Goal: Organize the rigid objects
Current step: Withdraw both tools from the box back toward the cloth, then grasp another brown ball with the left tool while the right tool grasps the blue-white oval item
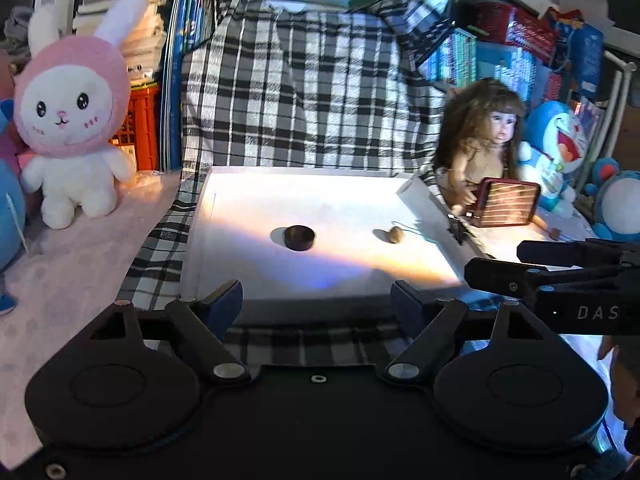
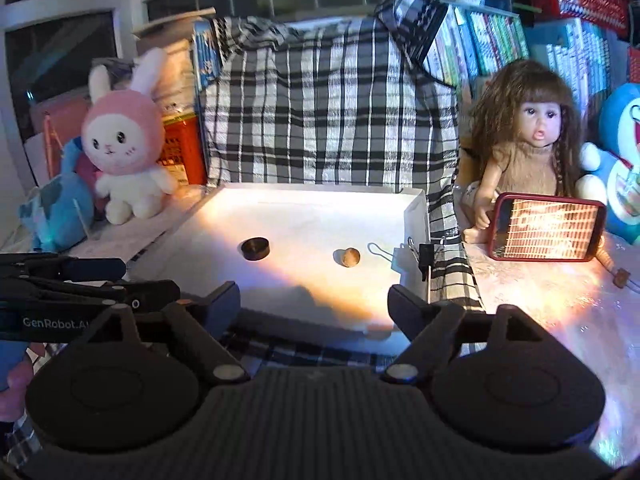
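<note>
Left wrist view showed both tongs, left (image 1: 316, 300) and right (image 2: 314, 300), spread wide and empty, hovering short of the white tray (image 1: 224, 216). Inside lay a dark puck (image 1: 299, 237) and a tan nut (image 1: 395, 235), well apart; the rounded nut looked likely to roll off if nudged.

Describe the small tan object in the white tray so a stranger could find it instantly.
Start at the shallow white tray in front of the black-and-white checked cloth. Two small things lie on its floor. The tan rounded nut-like piece is the right one, nearer the black binder clip, lighter and smaller than the dark round puck.
</note>
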